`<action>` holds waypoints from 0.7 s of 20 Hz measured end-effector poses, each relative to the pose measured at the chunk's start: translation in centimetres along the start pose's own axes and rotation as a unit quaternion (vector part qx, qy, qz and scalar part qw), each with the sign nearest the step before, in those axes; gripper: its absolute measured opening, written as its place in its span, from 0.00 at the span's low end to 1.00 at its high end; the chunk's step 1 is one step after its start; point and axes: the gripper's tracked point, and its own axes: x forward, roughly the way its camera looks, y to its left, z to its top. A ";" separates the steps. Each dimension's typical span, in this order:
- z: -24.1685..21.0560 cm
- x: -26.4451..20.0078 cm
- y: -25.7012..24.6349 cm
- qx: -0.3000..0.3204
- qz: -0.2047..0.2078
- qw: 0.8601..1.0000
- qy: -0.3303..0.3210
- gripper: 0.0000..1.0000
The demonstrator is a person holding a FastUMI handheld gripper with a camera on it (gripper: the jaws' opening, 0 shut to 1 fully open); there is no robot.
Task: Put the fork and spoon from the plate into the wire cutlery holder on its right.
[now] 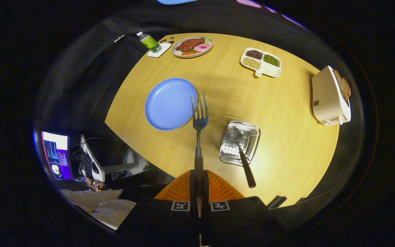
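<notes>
My gripper [198,187] is shut on the dark handle of a metal fork [199,118], which points forward with its tines up over the table, high above it. The tines overlap the right rim of an empty blue plate [168,103]. To the right of the fork stands the wire cutlery holder [240,142] on the wooden table. A spoon [240,151] lies in it, bowl inside and dark handle sticking out over the near rim.
The round wooden table [286,137] carries a plate of food [192,46], a green bottle [149,42] on a white coaster, a divided dish of beans [261,61] and a white toaster [330,96] at the right edge. A monitor [57,159] stands off the table to the left.
</notes>
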 end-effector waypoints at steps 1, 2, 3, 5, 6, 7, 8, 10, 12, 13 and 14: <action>-0.3 -0.2 -0.7 -0.001 0.000 1.000 0.016 0.07; -0.5 -0.3 -1.4 -0.001 -0.001 0.999 0.033 0.07; -0.7 -0.4 -2.2 0.000 -0.004 0.999 0.050 0.07; -1.1 -0.4 -3.7 -0.009 -0.012 0.996 0.090 0.07; -1.3 -0.5 -4.7 -0.016 -0.019 0.994 0.107 0.07; -1.3 -0.4 -5.5 -0.025 -0.027 0.992 0.124 0.07; -1.7 -0.5 -6.3 -0.035 -0.035 0.988 0.143 0.07; -2.3 -0.6 -7.5 -0.051 -0.047 0.983 0.171 0.07; -2.7 -0.3 -8.0 -0.058 -0.047 0.978 0.195 0.07; -2.7 -0.2 -8.2 -0.059 -0.046 0.976 0.207 0.07; -2.7 0.1 -8.5 -0.059 -0.045 0.973 0.217 0.07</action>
